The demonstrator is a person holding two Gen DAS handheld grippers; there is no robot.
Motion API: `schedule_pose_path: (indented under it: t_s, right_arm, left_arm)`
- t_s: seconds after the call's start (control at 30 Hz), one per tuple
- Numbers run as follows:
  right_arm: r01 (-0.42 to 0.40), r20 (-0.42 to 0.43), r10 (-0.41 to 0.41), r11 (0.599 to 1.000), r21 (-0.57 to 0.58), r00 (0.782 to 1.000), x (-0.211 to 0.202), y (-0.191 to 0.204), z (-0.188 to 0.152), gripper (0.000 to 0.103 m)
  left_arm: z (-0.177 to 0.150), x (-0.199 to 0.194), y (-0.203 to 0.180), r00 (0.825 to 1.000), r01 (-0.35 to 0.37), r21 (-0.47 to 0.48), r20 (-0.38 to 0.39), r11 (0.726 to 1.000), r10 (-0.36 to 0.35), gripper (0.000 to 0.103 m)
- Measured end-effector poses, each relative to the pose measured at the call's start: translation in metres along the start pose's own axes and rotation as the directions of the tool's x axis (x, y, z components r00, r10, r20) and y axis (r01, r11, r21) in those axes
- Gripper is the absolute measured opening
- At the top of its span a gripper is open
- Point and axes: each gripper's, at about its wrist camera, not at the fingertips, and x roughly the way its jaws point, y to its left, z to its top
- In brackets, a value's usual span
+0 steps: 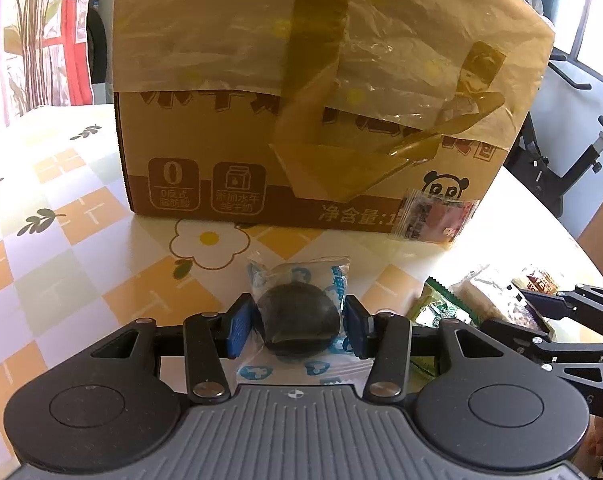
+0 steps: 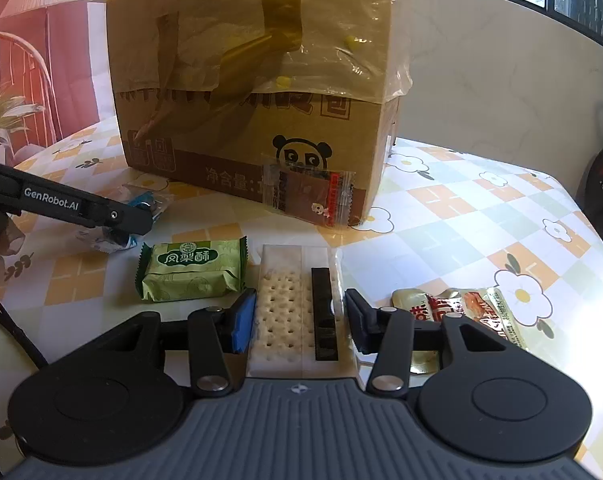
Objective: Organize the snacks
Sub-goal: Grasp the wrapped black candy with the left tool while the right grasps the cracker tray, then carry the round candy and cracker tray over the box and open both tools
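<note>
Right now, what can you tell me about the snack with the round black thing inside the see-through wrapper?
The round dark snack is a black disc-shaped cake sealed in a clear crinkly plastic wrapper printed with blue and white pictures. It lies flat on the flowered tablecloth, in front of the big cardboard box and apart from it. The left claw has its blue pads on either side of it, touching the wrapper's edges. The green packet lies nearby, not touching it.

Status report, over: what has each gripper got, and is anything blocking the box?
Left gripper clamped on round dark snack pack. Right gripper around cracker pack. Small clear packet leans against cardboard box.
</note>
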Motion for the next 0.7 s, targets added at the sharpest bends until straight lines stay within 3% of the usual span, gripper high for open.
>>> schedule_pose_path:
  t_s: [0.7]
  right_arm:
    - [0.0, -0.006, 0.0, 1.0, -0.011, 1.0, -0.004, 0.001, 0.0, 0.048]
  left_arm:
    - [-0.009, -0.019, -0.001, 0.998, 0.054, 0.029, 0.018, 0.998, -0.054, 0.048]
